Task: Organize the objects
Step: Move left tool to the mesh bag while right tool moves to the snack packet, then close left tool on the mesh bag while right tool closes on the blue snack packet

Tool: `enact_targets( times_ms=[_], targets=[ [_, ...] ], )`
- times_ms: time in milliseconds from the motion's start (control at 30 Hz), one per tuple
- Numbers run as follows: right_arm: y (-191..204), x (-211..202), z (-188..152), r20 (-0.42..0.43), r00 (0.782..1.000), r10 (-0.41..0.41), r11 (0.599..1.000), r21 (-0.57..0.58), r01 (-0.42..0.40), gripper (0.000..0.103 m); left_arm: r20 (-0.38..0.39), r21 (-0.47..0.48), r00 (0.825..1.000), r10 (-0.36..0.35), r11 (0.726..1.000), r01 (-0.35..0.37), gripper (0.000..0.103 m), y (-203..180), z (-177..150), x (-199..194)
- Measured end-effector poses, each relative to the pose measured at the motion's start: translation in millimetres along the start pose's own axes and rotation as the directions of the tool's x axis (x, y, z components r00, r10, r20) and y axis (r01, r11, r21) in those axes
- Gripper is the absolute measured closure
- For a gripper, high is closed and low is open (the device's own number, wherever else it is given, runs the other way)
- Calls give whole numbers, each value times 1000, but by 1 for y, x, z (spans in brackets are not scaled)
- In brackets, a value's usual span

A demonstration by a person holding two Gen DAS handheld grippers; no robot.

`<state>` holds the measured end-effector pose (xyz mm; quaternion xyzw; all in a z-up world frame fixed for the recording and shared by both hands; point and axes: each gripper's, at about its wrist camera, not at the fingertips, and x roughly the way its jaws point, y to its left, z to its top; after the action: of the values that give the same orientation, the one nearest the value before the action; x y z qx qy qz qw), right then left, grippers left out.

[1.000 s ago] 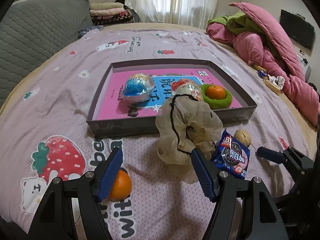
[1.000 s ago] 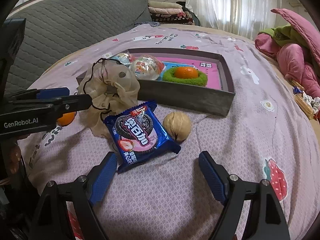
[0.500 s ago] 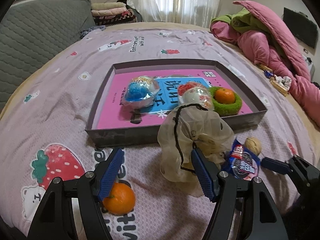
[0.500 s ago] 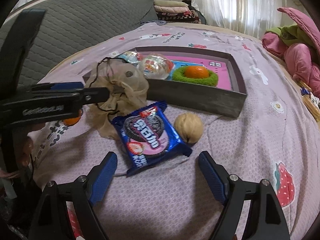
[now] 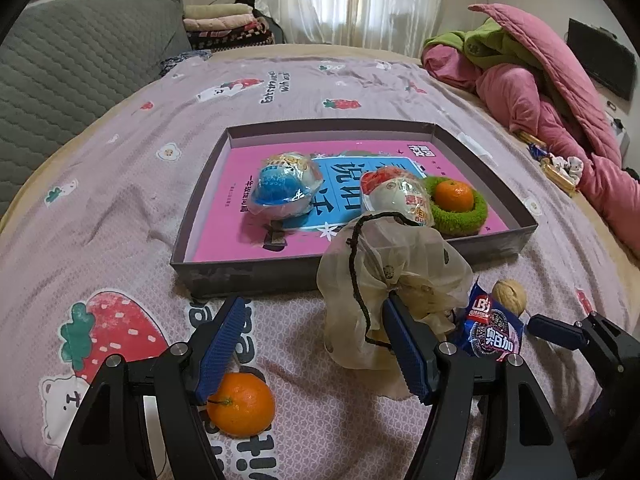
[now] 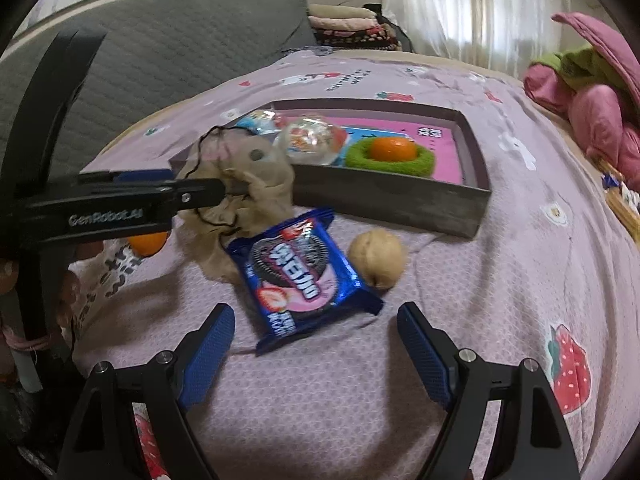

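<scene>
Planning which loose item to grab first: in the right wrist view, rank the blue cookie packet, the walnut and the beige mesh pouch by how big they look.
1. beige mesh pouch, though the left gripper hides part of it.
2. blue cookie packet: nearly as big, and nearer the camera, so this order is unsure.
3. walnut, clearly smallest.

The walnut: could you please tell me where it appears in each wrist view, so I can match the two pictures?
Left wrist view: the walnut lies right of centre, on the bedspread behind the blue cookie packet.
Right wrist view: the walnut lies near the centre, just right of the cookie packet.
Shared landmark: the grey tray, just beyond the walnut in both views.
</scene>
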<state>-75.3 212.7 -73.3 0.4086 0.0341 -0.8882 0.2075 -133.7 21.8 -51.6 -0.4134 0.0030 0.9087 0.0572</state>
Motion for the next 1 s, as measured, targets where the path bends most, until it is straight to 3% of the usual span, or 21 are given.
enact_targets(
  times_ms=[633,1000],
  targets=[
    [9,4,4,0,997,76,996,-36,-76,20,0,-11,1000,2,1000,-2,30,6,1,5],
    [33,4,4,-9,997,72,984,-162,-73,20,-22,0,1000,14,1000,-14,30,6,2,12]
  ],
)
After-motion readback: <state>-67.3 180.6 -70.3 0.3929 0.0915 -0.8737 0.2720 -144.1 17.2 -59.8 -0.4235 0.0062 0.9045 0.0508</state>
